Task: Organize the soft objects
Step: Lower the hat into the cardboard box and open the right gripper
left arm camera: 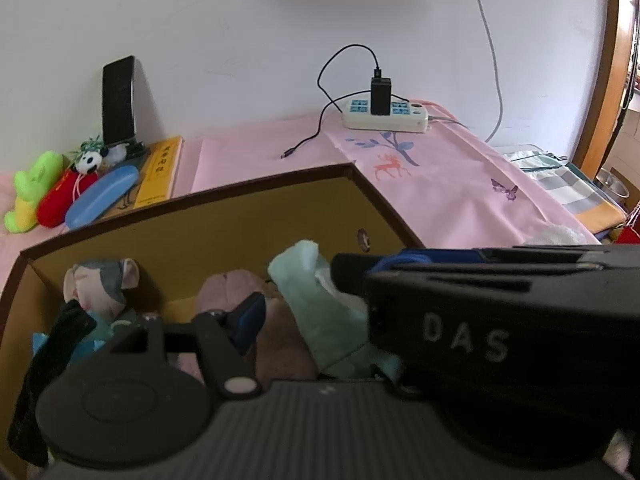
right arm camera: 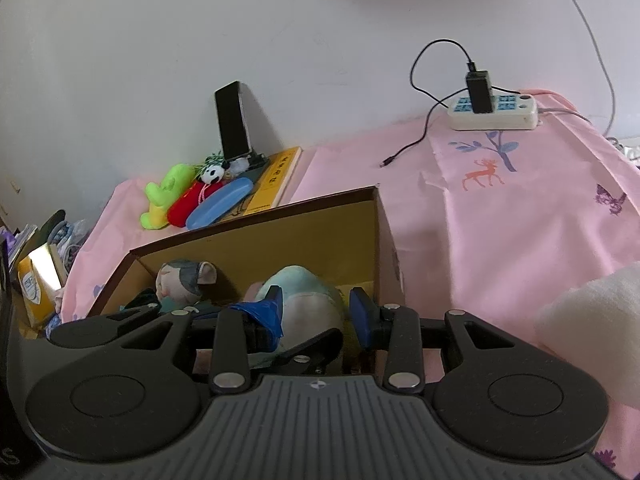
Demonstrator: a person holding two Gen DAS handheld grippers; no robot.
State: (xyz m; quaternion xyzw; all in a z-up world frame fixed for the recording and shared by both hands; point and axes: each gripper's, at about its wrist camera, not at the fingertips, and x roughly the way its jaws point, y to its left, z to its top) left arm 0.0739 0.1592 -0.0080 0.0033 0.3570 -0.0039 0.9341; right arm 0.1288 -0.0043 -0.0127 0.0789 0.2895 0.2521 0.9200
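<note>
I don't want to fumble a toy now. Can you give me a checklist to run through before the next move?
1. Mint plush sits between the right gripper fingers: ok.
2. Pads press firmly on it: cannot tell.
3. Left gripper is clear of the toys: cannot tell, as one finger is hidden behind the right gripper.
4. Cardboard box is open and upright: ok.
5. All soft toys are boxed: not ok. The green plush, red plush and panda lie outside, by the book.
</note>
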